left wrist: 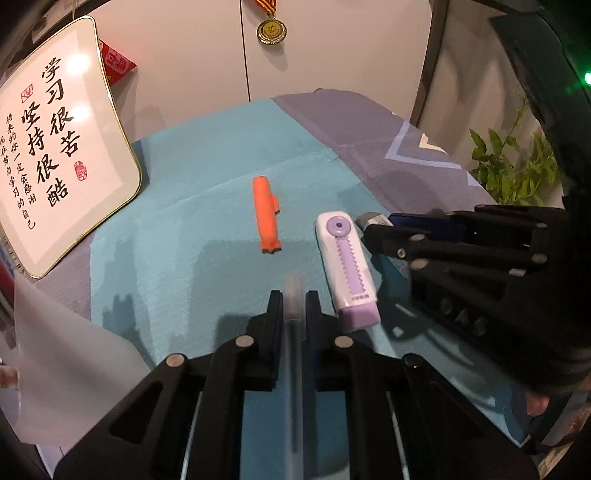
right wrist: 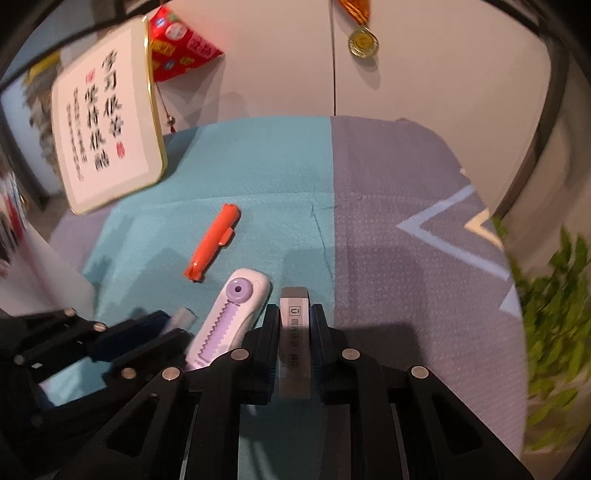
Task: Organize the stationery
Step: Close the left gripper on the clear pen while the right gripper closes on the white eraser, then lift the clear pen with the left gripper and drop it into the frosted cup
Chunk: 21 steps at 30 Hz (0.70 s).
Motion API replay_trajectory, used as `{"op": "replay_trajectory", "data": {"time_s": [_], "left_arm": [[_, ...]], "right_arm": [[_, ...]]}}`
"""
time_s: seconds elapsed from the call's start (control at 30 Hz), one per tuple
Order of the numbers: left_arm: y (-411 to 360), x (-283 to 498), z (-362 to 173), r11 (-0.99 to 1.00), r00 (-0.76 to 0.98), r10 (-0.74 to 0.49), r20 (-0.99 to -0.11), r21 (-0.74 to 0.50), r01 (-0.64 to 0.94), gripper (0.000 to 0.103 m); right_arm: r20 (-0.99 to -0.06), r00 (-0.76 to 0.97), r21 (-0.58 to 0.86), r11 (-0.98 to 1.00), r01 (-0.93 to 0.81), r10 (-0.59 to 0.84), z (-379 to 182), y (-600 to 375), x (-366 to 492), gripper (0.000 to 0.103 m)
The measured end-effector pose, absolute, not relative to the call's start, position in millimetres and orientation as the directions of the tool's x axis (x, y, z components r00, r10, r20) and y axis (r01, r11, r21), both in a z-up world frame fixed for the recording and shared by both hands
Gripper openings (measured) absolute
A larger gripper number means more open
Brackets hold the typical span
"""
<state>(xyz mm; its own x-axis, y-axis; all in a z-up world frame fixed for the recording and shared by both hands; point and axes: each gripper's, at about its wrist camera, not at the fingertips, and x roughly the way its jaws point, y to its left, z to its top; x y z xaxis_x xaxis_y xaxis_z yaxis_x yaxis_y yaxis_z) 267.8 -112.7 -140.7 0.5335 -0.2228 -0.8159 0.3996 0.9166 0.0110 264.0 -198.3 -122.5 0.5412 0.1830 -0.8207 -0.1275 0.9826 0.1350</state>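
Note:
My left gripper (left wrist: 293,300) is shut on a slim translucent pen (left wrist: 293,332) that runs lengthwise between its fingers. Just to its right lies a white and purple sliding eraser case (left wrist: 347,266), and an orange marker (left wrist: 266,214) rests further out on the teal cloth (left wrist: 203,184). My right gripper (right wrist: 294,314) is shut on a grey block eraser (right wrist: 294,332) with printed text, low over the seam between the teal and purple cloth. The left wrist view shows the right gripper (left wrist: 373,226) coming in from the right. The right wrist view shows the left gripper (right wrist: 175,325) beside the eraser case (right wrist: 229,317).
A framed calligraphy board (left wrist: 55,147) leans at the left edge of the cloth. A white sheet (left wrist: 66,369) juts in at the near left. A medal (left wrist: 271,29) hangs on the white cabinet behind. A leafy plant (left wrist: 517,173) stands at the right, past the purple-grey cloth (right wrist: 406,258).

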Motion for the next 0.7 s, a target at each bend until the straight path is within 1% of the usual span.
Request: {"op": "replay_trajectory", "data": {"time_s": [0.17,0.27,0.43,0.7], "left_arm": [[-103.5,245.0,-115.4,0.915,0.573,-0.260,-0.777,-0.010,0.403,0.010],[-94.4,228.8,-100.1,0.916,0.599,-0.280,-0.750,-0.022,0.401,0.010],[-72.7,198.9,-73.5,0.919,0.650,-0.313,-0.692,-0.048,0.391,0.010],[-50.2,170.5,-46.3,0.928,0.712,-0.324,-0.623,-0.064,0.366,0.010]], "right_arm": [[-0.793,0.568,0.197,0.975,-0.104,0.221,-110.1,-210.3,249.3,0.017],[-0.754,0.605,0.230,0.966,-0.118,0.254,-93.7,-213.0,232.8,0.017],[-0.694,0.665,0.246,0.959,-0.144,0.278,-68.8,-216.0,206.7,0.017],[-0.662,0.695,0.244,0.957,-0.155,0.281,-50.5,-208.8,181.1,0.017]]}}
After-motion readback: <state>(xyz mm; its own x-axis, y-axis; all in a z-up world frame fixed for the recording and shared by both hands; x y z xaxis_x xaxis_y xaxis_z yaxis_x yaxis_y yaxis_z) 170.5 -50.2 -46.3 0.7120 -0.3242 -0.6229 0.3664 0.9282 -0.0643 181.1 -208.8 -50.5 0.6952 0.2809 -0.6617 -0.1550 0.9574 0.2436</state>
